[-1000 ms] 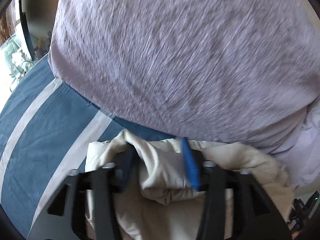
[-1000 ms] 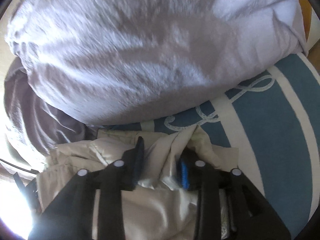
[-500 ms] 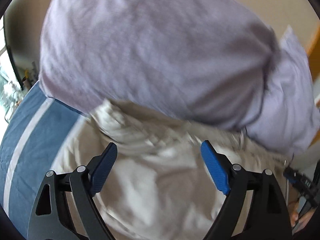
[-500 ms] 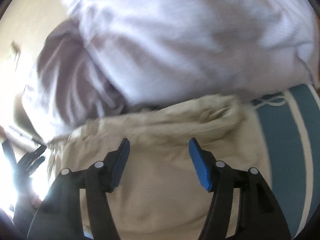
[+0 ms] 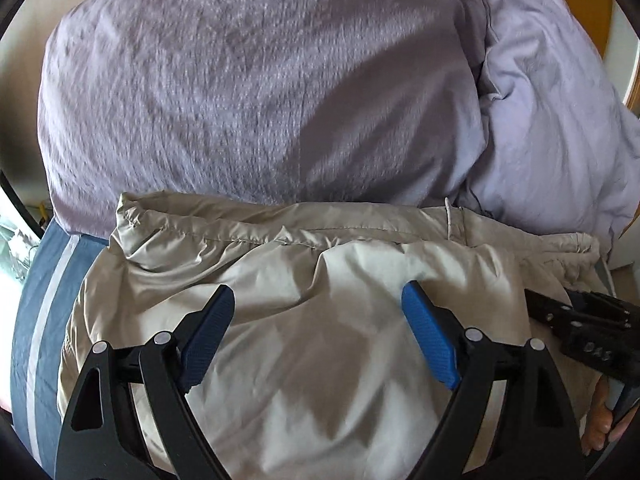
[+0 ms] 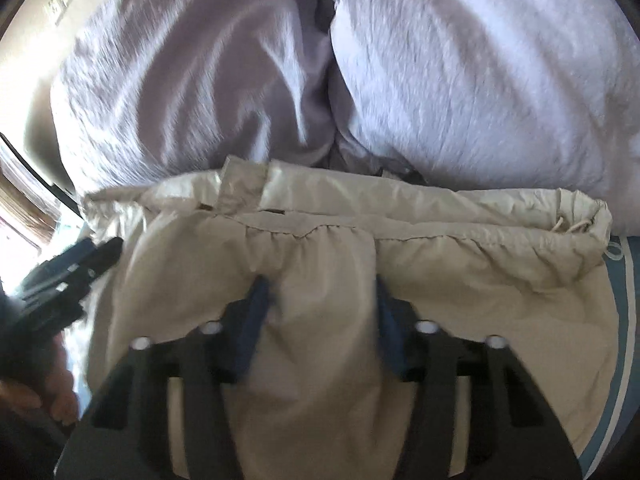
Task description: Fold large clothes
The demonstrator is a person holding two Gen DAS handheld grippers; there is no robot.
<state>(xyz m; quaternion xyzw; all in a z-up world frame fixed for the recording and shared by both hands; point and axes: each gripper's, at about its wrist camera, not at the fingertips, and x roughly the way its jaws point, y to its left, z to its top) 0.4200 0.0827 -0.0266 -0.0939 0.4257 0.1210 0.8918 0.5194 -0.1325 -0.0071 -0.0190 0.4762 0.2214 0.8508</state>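
Observation:
A beige, thin garment (image 5: pixel 320 340) lies bunched on the bed, its gathered hem with a drawstring against the pillows. It also shows in the right wrist view (image 6: pixel 460 280). My left gripper (image 5: pixel 318 300) is open just above the cloth, holding nothing. My right gripper (image 6: pixel 320 288) is open with its blue pads pressed into the beige cloth, a fold rising between them without being pinched. Each gripper shows at the edge of the other's view.
Two lilac pillows (image 5: pixel 260 88) (image 6: pixel 480 72) stand right behind the garment. The blue bedcover with white stripes (image 5: pixel 44 300) shows at the left, and at the right in the right wrist view (image 6: pixel 624 320). A wooden bedframe (image 5: pixel 588 12) is at the far right.
Both grippers have let go of the beige cloth and opened. The garment now lies spread flatter against the pillows, and both grippers have drawn back a little.

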